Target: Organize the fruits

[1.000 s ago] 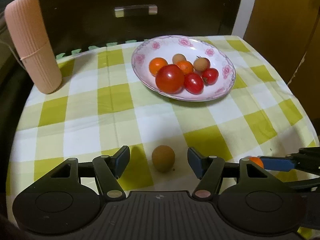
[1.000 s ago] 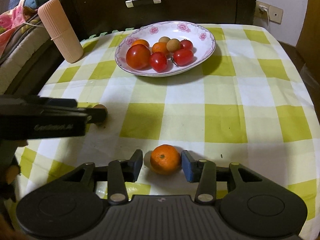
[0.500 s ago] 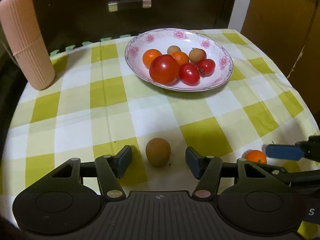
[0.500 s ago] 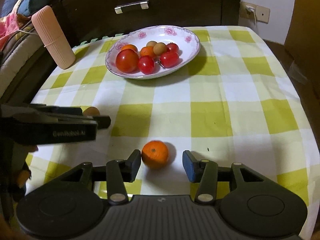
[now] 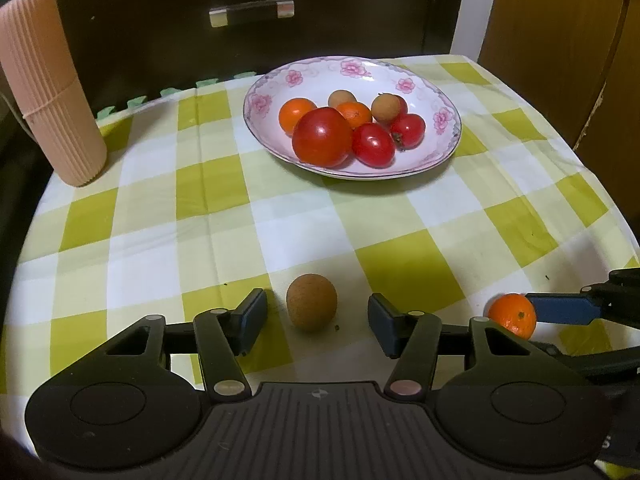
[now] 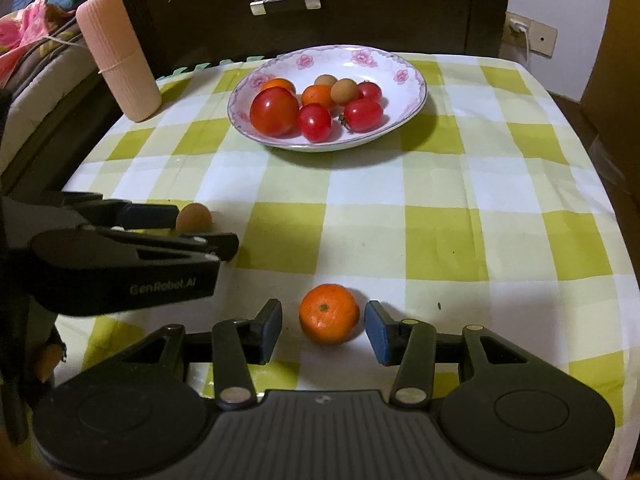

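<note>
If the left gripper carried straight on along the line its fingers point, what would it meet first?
Most likely the brown fruit, which sits between the closing, not yet touching jaws of the left gripper. Past it lies the checked tablecloth, though depth is hard to judge.

I am viewing a table [image 5: 168, 216] that is wearing a yellow-and-white checked cloth. Lying directly on it: a flowered plate [image 5: 444, 120] toward the far edge, a ribbed pink tube [image 5: 52, 92] standing at the far left corner, and a brown fruit [image 5: 312, 307] and an orange [image 6: 329, 313] sitting near the front edge, well apart.
</note>
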The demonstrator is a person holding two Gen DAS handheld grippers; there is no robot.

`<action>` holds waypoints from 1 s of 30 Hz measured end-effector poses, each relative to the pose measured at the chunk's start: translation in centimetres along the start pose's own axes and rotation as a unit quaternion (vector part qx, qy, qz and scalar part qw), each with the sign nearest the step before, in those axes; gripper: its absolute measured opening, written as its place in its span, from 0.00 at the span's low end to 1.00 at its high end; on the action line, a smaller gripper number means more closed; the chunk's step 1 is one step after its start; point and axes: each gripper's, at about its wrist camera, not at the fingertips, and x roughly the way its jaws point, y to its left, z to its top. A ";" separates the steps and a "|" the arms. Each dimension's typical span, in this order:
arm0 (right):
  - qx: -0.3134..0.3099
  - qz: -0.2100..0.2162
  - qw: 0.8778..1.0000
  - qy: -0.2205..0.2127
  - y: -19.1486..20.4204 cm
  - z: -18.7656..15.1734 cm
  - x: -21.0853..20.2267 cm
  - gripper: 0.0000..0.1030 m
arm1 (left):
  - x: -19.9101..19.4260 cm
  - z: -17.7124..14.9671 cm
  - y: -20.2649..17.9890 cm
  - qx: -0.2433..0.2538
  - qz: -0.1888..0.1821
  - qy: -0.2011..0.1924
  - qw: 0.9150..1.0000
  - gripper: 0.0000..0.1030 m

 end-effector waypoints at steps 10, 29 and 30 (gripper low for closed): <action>0.004 -0.006 1.000 0.007 -0.1 0.5 0.2 0.30 | -0.3 0.2 0.5 -0.014 0.009 0.007 1.000 0.38; 0.005 -0.008 1.000 -0.001 0.1 0.9 -0.3 0.29 | -1.6 0.1 -0.5 -0.006 -0.010 0.001 1.000 0.32; 0.006 -0.008 1.000 -0.002 0.2 1.0 -0.4 0.29 | -1.7 0.1 -0.6 -0.005 -0.011 0.000 1.000 0.32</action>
